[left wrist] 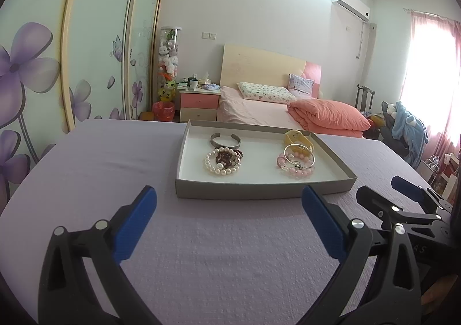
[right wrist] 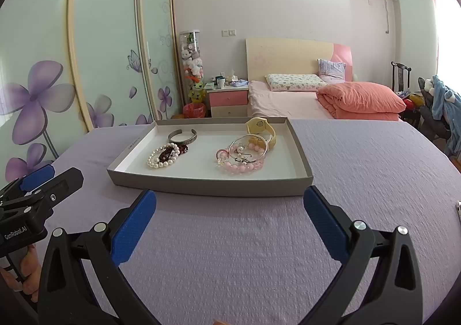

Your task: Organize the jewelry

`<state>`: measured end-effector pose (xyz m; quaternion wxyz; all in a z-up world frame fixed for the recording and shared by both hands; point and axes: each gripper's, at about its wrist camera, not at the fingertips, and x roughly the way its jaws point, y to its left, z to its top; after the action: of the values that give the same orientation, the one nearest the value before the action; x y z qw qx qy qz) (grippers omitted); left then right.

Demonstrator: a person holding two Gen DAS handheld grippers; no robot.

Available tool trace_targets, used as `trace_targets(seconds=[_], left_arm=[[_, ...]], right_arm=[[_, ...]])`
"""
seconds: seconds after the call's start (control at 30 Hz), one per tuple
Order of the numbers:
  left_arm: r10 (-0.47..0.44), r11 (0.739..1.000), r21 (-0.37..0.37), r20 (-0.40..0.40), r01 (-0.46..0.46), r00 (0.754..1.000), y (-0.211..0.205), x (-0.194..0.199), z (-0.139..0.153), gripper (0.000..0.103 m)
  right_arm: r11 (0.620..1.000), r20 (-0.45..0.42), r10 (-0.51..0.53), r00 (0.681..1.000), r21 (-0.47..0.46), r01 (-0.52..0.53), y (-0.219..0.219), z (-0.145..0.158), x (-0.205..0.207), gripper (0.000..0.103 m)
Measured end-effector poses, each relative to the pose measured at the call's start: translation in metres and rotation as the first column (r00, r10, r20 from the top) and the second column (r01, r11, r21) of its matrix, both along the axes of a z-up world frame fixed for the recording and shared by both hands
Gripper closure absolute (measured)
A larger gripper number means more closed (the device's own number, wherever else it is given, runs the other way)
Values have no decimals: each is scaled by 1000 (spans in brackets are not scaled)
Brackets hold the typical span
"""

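- Both grippers sit low over the lavender cloth [left wrist: 201, 253], short of the tray [left wrist: 259, 189]. My left gripper [left wrist: 229, 224] has its blue pads spread wide with nothing between them; the right gripper [right wrist: 229, 224] is the same, wide apart and empty.
- All the jewelry I can see lies inside the shallow grey tray with a white floor, in two loose groups.
- Left group: a grey metal cuff [right wrist: 182, 136] at the back, and in front of it a white pearl bracelet [right wrist: 161, 158] tangled with a dark red bead strand [right wrist: 174, 152]; the two overlap.
- Right group: a pale yellow watch [right wrist: 260, 127] at the back edge, a thin silver bangle [right wrist: 249, 149] lying over a pink bead bracelet [right wrist: 245, 165]. These touch and partly stack.
- My reading: the pieces are gathered in the tray, which would fit a sorted end state or a heap awaiting separation. The overlaps do not settle it.
- Grippers held back and level probably to keep the whole tray in both views; each can see the other at the frame edge.
- Surface: textured woven cloth over a table, wrinkle-free, likely grippy enough that the tray will not slide easily.
- Room: a bedroom. Pink bed [left wrist: 259, 106] behind, nightstand [left wrist: 198, 103], sliding wardrobe doors [left wrist: 86, 51] with purple flowers, bright curtained window at right washing out that side.
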<state>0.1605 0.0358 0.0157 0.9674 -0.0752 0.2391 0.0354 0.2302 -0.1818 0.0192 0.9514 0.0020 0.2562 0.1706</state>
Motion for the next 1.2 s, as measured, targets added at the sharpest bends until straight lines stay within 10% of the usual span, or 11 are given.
trace_targets(seconds=[1.2], left_arm=[[-5, 1000, -1, -11, 5, 1000, -3, 2, -2, 2]], right_arm=[[1000, 4, 0, 1000, 0, 0, -1, 1, 1, 1]])
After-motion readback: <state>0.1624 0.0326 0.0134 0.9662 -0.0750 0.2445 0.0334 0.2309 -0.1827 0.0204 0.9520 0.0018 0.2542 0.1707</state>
